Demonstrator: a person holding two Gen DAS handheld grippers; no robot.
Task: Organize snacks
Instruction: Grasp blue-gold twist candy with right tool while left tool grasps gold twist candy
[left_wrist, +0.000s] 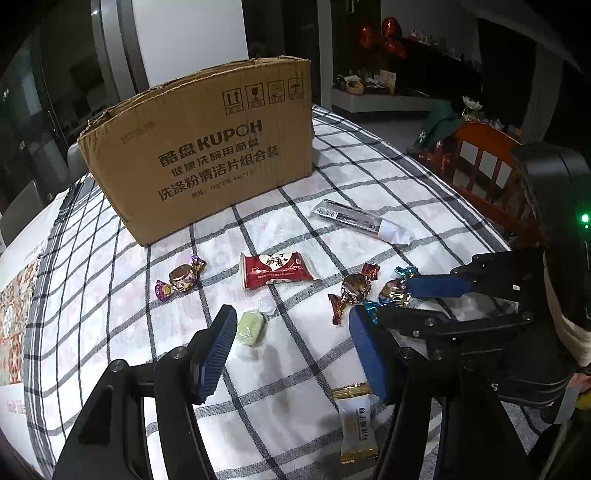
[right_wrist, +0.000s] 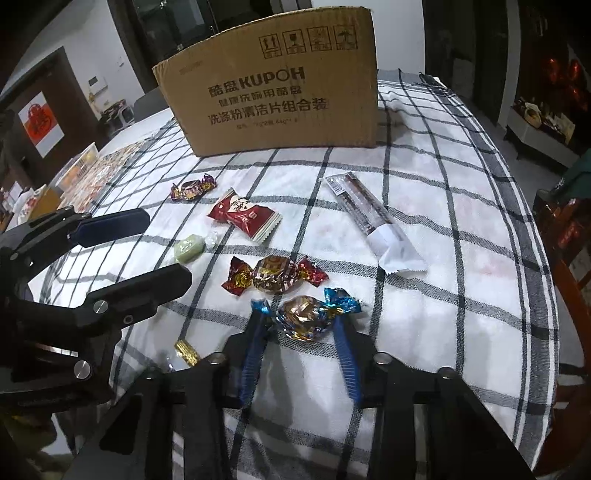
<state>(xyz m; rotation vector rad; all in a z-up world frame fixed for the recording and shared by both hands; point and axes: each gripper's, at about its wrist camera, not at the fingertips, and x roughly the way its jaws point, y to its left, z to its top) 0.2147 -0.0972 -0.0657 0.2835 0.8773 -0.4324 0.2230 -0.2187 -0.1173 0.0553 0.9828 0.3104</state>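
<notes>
Snacks lie on a checked tablecloth before a cardboard box. My right gripper has its fingers on both sides of a blue-wrapped candy; the jaws look close to it but contact is unclear. My left gripper is open, with a green candy between its fingers. Also on the cloth are a red-twist candy, a red packet, a purple-twist candy, a long stick pack and a white-gold packet.
The table edge curves away on the right, with a red wooden chair beyond it. A patterned mat and packaged items lie at the table's left side.
</notes>
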